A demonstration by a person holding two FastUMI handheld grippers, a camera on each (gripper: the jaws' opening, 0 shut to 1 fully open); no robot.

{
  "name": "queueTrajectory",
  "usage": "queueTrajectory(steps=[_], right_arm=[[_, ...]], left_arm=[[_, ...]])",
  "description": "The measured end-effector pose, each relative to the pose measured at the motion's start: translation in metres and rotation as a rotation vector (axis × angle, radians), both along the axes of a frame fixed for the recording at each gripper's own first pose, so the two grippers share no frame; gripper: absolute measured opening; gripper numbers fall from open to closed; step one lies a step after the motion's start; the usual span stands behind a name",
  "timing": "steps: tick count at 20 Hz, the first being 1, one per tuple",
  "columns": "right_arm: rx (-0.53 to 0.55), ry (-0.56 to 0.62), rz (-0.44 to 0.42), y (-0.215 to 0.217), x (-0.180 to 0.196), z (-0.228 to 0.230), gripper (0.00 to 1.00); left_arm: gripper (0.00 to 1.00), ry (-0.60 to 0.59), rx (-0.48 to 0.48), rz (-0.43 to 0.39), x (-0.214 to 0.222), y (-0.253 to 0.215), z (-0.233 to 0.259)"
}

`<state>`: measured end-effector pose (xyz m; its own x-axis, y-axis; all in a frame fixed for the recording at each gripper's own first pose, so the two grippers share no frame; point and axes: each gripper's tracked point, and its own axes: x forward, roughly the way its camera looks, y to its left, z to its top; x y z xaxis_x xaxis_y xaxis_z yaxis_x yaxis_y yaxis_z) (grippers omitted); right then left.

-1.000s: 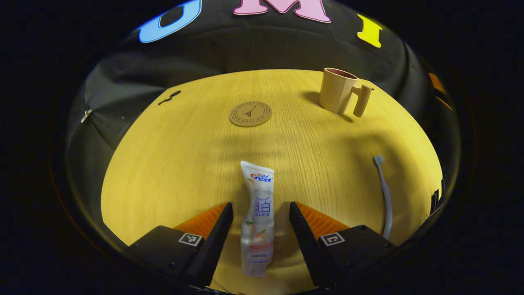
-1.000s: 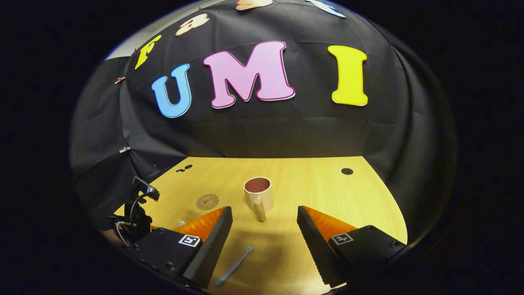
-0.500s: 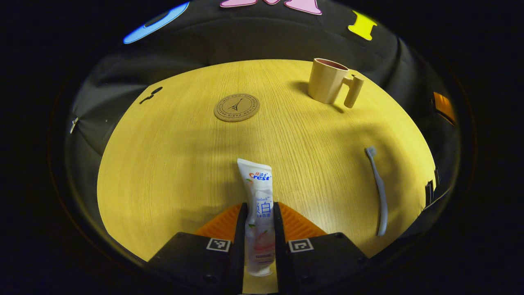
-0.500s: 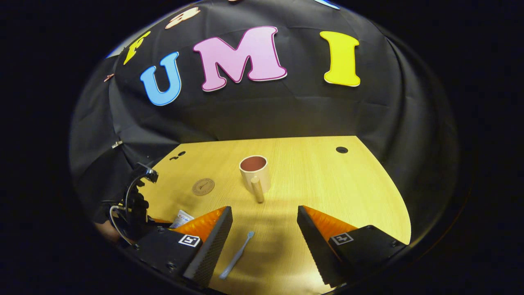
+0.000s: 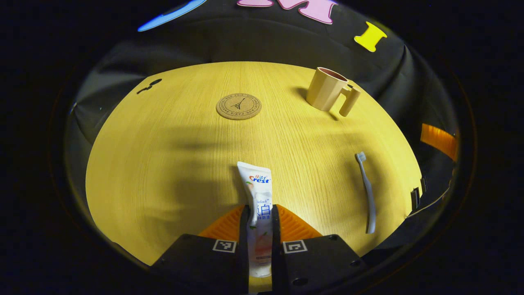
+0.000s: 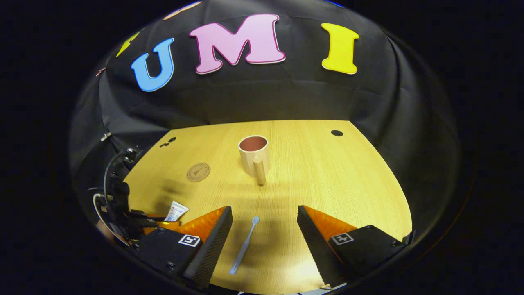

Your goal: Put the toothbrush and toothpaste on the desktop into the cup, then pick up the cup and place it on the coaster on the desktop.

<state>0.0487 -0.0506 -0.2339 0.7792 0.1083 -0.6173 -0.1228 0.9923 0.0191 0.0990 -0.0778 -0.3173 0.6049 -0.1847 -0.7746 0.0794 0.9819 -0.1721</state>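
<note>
a: what have the claws got?
b: left gripper [image 5: 259, 221] is clamped on the toothpaste [image 5: 259, 196]; right gripper [image 6: 265, 223] gapes wide over the toothbrush [image 6: 244, 246], holding nothing.
a: and the cup [image 6: 254, 155]?
b: upright on the desktop [image 6: 327, 180], nothing in it, apart from the coaster [image 6: 198, 172].

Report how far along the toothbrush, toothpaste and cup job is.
Done: nothing is in the beige handled cup yet. In hand: the left gripper is shut on the white toothpaste tube. The right gripper is open over the pale grey toothbrush, which lies flat on the yellow wooden desktop. Left: both items into the cup, then the cup onto the round cork coaster, which is bare.
</note>
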Motion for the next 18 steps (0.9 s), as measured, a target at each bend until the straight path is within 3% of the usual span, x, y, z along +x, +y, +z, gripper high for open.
queueTrajectory(steps=[1,6,11,12,13,18], right_arm=[[-0.01,0.016,0.003,0.001,-0.002,-0.005,0.98],[0.008,0.128,0.024,0.023,-0.013,-0.042,0.99],[-0.031,0.258,0.022,0.027,-0.022,-0.087,0.99],[-0.042,0.278,0.021,0.027,-0.024,-0.094,0.99],[-0.049,0.297,0.022,0.028,-0.027,-0.101,0.99],[-0.07,0.385,0.001,0.028,-0.036,-0.126,0.99]], left_arm=[[0.27,-0.01,-0.001,0.0,-0.005,0.003,0.002],[0.27,-0.037,0.045,-0.039,-0.025,0.014,0.008],[0.31,-0.062,0.001,-0.011,-0.035,0.017,0.022],[0.22,-0.068,-0.003,-0.005,-0.037,0.019,0.023],[0.27,-0.074,0.0,-0.003,-0.038,0.021,0.025],[0.27,-0.062,0.038,-0.018,-0.049,0.027,0.018]])
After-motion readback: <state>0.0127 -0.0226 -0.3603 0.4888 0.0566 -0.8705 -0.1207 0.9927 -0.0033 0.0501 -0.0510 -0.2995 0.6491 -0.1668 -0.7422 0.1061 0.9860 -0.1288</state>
